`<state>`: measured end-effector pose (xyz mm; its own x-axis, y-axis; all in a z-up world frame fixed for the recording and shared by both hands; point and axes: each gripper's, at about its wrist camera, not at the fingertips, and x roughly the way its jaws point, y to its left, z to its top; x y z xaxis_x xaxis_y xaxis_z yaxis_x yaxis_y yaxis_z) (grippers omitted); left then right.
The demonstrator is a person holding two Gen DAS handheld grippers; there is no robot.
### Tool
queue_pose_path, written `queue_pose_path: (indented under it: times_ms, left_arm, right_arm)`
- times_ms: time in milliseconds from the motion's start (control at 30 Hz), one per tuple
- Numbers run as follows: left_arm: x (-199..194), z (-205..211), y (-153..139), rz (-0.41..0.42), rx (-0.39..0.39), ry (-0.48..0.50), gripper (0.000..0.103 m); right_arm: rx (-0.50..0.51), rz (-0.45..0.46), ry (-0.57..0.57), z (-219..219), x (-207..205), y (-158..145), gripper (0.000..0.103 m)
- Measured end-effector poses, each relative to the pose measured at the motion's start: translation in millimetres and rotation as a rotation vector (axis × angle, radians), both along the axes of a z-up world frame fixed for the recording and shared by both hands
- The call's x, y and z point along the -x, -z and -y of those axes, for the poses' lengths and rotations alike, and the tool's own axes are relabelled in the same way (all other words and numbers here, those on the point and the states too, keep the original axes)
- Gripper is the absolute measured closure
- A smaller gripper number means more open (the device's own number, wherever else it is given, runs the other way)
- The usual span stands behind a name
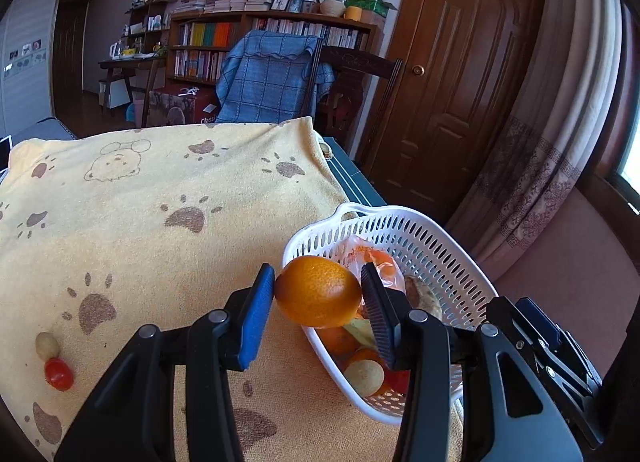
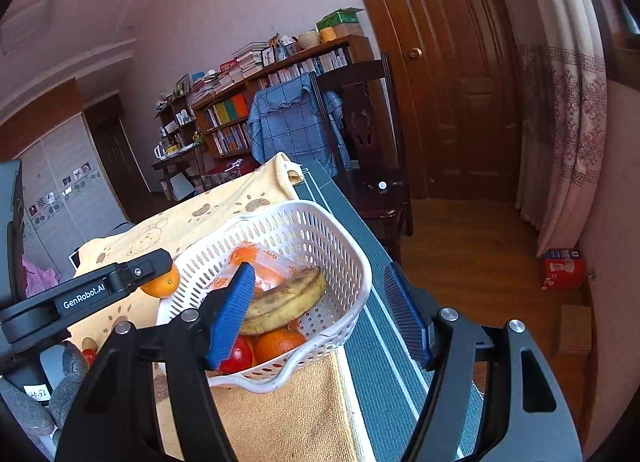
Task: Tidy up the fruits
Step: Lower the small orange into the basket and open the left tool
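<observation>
My left gripper (image 1: 318, 292) is shut on an orange (image 1: 318, 291) and holds it in the air at the left rim of the white slotted basket (image 1: 436, 250). The orange also shows in the right wrist view (image 2: 162, 284), beside the basket (image 2: 352, 262). The basket holds a banana (image 2: 286, 302), oranges (image 2: 278, 344), a red fruit (image 2: 238, 356), a pale round fruit (image 1: 364, 377) and a plastic bag (image 2: 264, 266). My right gripper (image 2: 320, 314) is open and empty, over the basket's near right rim. A small red tomato (image 1: 59, 373) and a pale round fruit (image 1: 47, 345) lie on the towel at left.
A yellow paw-print towel (image 1: 160, 222) covers the table, whose teal edge (image 2: 384, 362) runs along the right. A chair with a blue cloth (image 1: 272, 78), a bookshelf (image 1: 260, 34) and a brown door (image 1: 460, 74) stand behind. The floor drops off right of the table.
</observation>
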<state>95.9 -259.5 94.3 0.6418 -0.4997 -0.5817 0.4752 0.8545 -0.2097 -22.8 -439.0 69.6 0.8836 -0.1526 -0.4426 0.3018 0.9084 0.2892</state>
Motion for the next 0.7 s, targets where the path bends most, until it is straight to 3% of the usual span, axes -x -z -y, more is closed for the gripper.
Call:
queue_pose_path:
  times_ms: [233,533,700]
  left_arm:
    - [-2,15,-4,0.029,0.019,0.035,0.057]
    - [-7,-13,-4,0.011,0.042,-0.03,0.057]
    - [0,-19,-2,0.017,0.022,-0.047,0.044]
  right_arm:
    - [0.005,-0.001,0.011,0,-2,1,0.034]
    - [0.04,-0.001,0.005,-8,-2,1,0.034]
    - [0.056,0.002,0.009,-13,0,1,0.033]
